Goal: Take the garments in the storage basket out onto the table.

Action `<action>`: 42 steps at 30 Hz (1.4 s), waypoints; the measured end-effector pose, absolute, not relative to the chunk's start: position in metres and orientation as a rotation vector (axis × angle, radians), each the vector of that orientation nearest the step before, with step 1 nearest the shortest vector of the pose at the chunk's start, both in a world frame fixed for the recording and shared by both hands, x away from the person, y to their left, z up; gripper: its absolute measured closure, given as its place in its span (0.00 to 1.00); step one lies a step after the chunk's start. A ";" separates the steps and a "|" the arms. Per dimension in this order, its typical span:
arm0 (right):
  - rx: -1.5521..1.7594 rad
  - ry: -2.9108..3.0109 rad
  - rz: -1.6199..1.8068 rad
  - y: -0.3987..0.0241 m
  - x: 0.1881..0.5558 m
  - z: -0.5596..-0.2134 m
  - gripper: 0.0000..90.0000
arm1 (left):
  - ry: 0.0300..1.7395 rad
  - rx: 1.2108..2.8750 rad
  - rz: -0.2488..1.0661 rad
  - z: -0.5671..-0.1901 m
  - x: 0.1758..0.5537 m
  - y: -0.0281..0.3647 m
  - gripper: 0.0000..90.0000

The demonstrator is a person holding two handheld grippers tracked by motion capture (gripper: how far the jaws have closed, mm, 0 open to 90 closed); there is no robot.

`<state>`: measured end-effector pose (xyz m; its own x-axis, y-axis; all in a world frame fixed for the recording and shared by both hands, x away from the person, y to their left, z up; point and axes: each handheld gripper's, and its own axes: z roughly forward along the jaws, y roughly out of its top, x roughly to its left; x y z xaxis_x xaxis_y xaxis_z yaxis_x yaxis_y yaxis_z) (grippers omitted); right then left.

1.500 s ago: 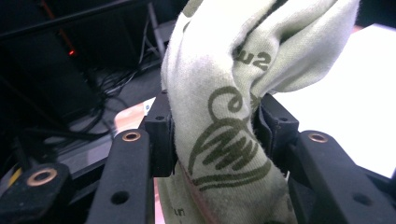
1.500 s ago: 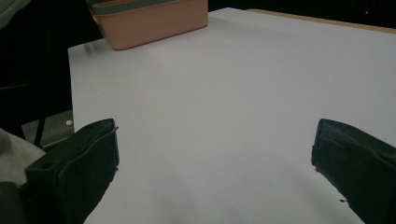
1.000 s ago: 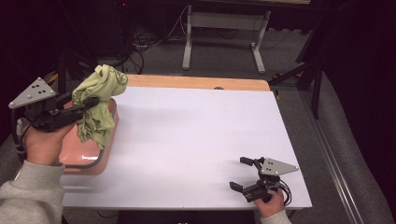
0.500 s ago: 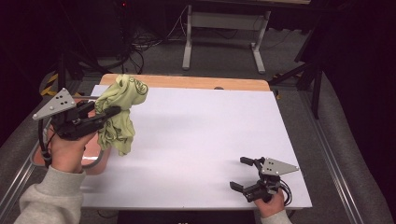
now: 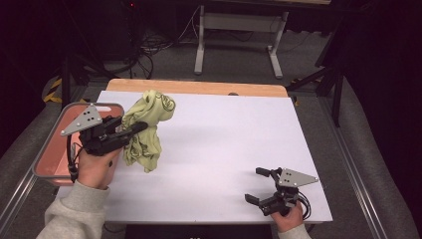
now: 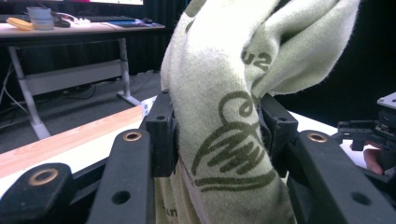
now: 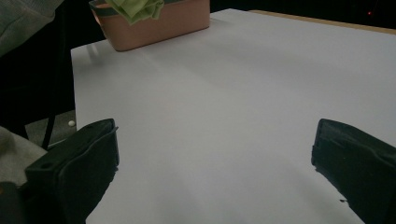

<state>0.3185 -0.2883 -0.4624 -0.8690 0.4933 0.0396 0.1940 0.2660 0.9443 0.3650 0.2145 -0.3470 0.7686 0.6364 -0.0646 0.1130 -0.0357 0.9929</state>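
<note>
Out of the pink basket (image 5: 47,167) and over the white table (image 5: 224,149) comes the pale green printed garment (image 5: 144,132), soft, light and floppy, left gripper (image 5: 134,128) clamped on its bunched middle, right gripper (image 5: 260,186) resting with jaws apart.

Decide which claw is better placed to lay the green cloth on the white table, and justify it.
Left. The left claw is shut on the green cloth, which hangs over the white table. The right claw rests open at the near edge.

A lab or workshop. Behind the white table (image 5: 224,149) lie tangled cables (image 5: 154,47) on grey carpet, beside a metal-legged bench (image 5: 236,37). A monitor edge and keyboard (image 6: 105,19) sit on that bench.
</note>
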 end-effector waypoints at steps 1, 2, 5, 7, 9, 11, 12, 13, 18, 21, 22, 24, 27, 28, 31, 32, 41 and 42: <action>0.634 2.276 1.639 -0.288 0.318 -0.462 0.01 | 0.604 1.575 0.465 -0.350 0.365 0.209 0.64; 0.634 2.276 1.639 -0.288 0.318 -0.462 0.01 | 0.599 1.574 0.464 -0.351 0.365 0.207 0.64; 0.633 2.277 1.639 -0.289 0.319 -0.462 0.01 | 0.584 1.586 0.457 -0.356 0.365 0.199 0.64; 0.632 2.278 1.639 -0.288 0.319 -0.462 0.01 | 0.581 1.587 0.456 -0.357 0.365 0.197 0.64; 0.632 2.278 1.639 -0.288 0.319 -0.462 0.01 | 0.576 1.587 0.449 -0.359 0.366 0.192 0.64; 0.631 2.277 1.640 -0.289 0.318 -0.462 0.01 | 0.564 1.587 0.441 -0.362 0.367 0.187 0.64; 0.630 2.277 1.640 -0.289 0.318 -0.462 0.01 | 0.559 1.590 0.439 -0.362 0.367 0.185 0.64; 0.630 2.277 1.640 -0.289 0.318 -0.462 0.01 | 0.559 1.590 0.439 -0.362 0.367 0.185 0.64; 0.631 2.277 1.640 -0.289 0.318 -0.462 0.01 | 0.549 1.604 0.436 -0.365 0.369 0.178 0.64; 0.628 2.278 1.641 -0.288 0.318 -0.462 0.01 | 0.547 1.598 0.416 -0.370 0.372 0.172 0.64; 0.628 2.278 1.641 -0.288 0.318 -0.462 0.01 | 0.547 1.598 0.416 -0.370 0.372 0.172 0.64; 0.629 2.278 1.639 -0.288 0.318 -0.462 0.01 | 0.549 1.599 0.405 -0.373 0.374 0.168 0.64; 0.628 2.279 1.640 -0.289 0.318 -0.462 0.01 | 0.547 1.605 0.398 -0.376 0.376 0.163 0.64; 0.629 2.279 1.640 -0.289 0.318 -0.462 0.01 | 0.545 1.605 0.401 -0.377 0.376 0.162 0.64; 0.628 2.279 1.640 -0.289 0.318 -0.462 0.01 | 0.546 1.614 0.398 -0.381 0.378 0.158 0.64; 0.628 2.279 1.640 -0.288 0.318 -0.462 0.01 | 0.549 1.618 0.391 -0.383 0.379 0.156 0.64; 0.627 2.280 1.636 -0.288 0.318 -0.462 0.01 | 0.555 1.661 0.374 -0.396 0.386 0.142 0.64; 0.627 2.280 1.638 -0.288 0.318 -0.462 0.01 | 0.558 1.671 0.374 -0.397 0.387 0.141 0.64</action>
<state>0.3183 -0.2885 -0.4623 -0.8716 0.4890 0.0363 0.1905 0.2696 0.9440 0.3866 0.1410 -0.3971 0.8293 0.5549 -0.0650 0.1507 -0.1100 0.9824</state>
